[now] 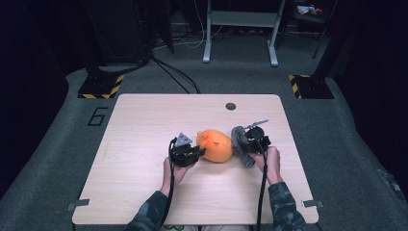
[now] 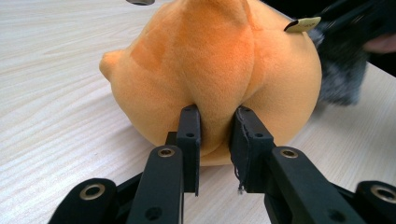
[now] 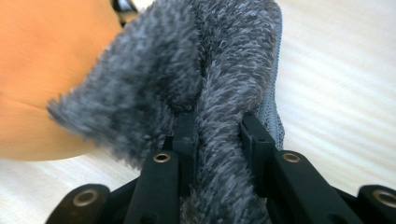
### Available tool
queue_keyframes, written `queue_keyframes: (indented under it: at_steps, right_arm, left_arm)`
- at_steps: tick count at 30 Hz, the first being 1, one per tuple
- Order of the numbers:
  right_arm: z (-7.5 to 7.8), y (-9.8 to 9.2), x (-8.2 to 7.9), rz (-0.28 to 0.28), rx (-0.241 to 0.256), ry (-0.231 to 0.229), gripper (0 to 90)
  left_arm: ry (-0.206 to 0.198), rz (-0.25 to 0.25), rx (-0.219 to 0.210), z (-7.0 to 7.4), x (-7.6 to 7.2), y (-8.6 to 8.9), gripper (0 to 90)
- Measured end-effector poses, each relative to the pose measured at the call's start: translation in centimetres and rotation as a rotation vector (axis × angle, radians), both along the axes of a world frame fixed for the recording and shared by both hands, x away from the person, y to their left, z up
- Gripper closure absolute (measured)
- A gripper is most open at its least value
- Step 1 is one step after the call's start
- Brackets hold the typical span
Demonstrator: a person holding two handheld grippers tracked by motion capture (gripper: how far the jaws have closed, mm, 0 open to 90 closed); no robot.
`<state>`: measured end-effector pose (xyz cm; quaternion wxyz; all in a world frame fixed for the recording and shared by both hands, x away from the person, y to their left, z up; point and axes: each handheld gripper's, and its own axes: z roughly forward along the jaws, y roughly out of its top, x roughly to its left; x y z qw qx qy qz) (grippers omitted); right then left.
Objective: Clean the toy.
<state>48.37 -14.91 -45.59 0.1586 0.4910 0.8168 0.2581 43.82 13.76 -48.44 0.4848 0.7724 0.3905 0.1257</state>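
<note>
An orange plush toy [image 1: 216, 145] lies near the middle of the light wooden table [image 1: 144, 125]. My left gripper [image 1: 198, 153] presses in from the toy's left, shut on a fold of the orange plush toy [image 2: 215, 70]. A grey furry fabric piece [image 1: 239, 143] sits against the toy's right side. My right gripper [image 1: 246, 144] is shut on a fold of that grey furry fabric [image 3: 219, 93], which bulges between and over the jaws. The orange toy [image 3: 42, 74] shows at the left of the right gripper view. A small tag [image 2: 302, 24] sticks out at the toy's upper right.
A dark round hole [image 1: 231, 106] marks the table near its far edge. Beyond the table stand a white desk frame [image 1: 240, 29] and black stands with yellow-striped bases [image 1: 101, 86]. Cables trail across the grey floor.
</note>
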Motion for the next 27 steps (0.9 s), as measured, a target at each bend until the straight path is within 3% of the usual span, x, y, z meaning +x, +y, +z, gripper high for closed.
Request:
queue_keyframes:
  at_steps: [2,3,4,5,6,7,8,11,16,17,18,19,20,21,22,23,25,27]
  right_arm:
    - [1.4,0.0,-0.5,0.005,0.013,-0.035,71.3]
    - [2.8,0.1,-1.0,0.016,0.017,-0.082,71.3]
    - [2.8,0.1,-1.0,0.016,0.017,-0.082,71.3]
    - [4.2,0.5,-1.5,0.030,0.032,-0.125,71.2]
    - [4.2,0.5,-1.5,0.030,0.032,-0.125,71.2]
    - [5.6,1.0,-2.1,0.053,0.048,-0.159,71.2]
    - [5.6,1.0,-2.1,0.053,0.048,-0.159,71.2]
    - [7.5,2.6,-3.1,0.106,0.081,-0.210,71.3]
    - [7.6,4.1,-2.9,0.156,0.088,-0.202,71.2]
    - [6.7,4.9,-2.4,0.177,0.054,-0.166,71.3]
    - [6.7,4.9,-2.4,0.177,0.054,-0.166,71.3]
    - [5.4,5.6,-1.8,0.181,0.032,-0.127,71.3]
    - [5.4,5.6,-1.8,0.181,0.032,-0.127,71.3]
    - [4.0,6.0,-1.3,0.174,0.004,-0.120,71.5]
    - [4.0,6.0,-1.3,0.174,0.004,-0.120,71.5]
    - [3.4,5.9,-1.1,0.175,0.034,-0.113,71.5]
    - [3.4,5.8,-1.2,0.155,0.047,-0.105,71.5]
    - [3.4,5.8,-1.0,0.174,0.031,-0.115,71.5]
  left_arm:
    - [0.000,0.004,-0.004,0.0,0.0,-0.1,73.8]
    - [0.000,0.003,-0.003,0.0,0.0,-0.1,73.8]
    - [0.001,0.005,-0.007,0.0,0.0,-0.1,73.8]
    - [0.000,0.009,-0.010,0.0,0.0,-0.2,73.8]
    - [0.000,0.009,-0.010,0.0,0.0,-0.2,73.8]
    - [-0.001,0.008,-0.010,0.0,0.0,-0.1,73.8]
    - [-0.001,0.008,-0.010,0.0,0.0,-0.1,73.8]
    - [-0.002,0.009,-0.010,0.0,0.0,-0.2,73.8]
    - [-0.003,0.010,-0.010,0.0,0.0,-0.2,73.7]
    - [-0.005,0.007,-0.007,0.1,0.0,-0.2,73.6]
    - [-0.005,0.007,-0.007,0.1,0.0,-0.2,73.4]
    - [-0.006,-0.002,0.000,0.1,0.0,-0.1,73.0]
    - [-0.006,-0.002,0.000,0.1,0.0,-0.1,72.0]
    - [-0.013,-0.002,0.016,0.0,0.1,0.0,69.9]
    - [-0.013,-0.002,0.016,0.0,0.1,0.0,66.2]
    - [-0.015,-0.002,0.018,0.0,0.1,0.0,62.9]
    - [-0.033,-0.008,0.015,-0.1,0.2,0.4,57.1]
    - [-0.034,-0.005,0.027,-0.2,0.3,0.5,50.5]
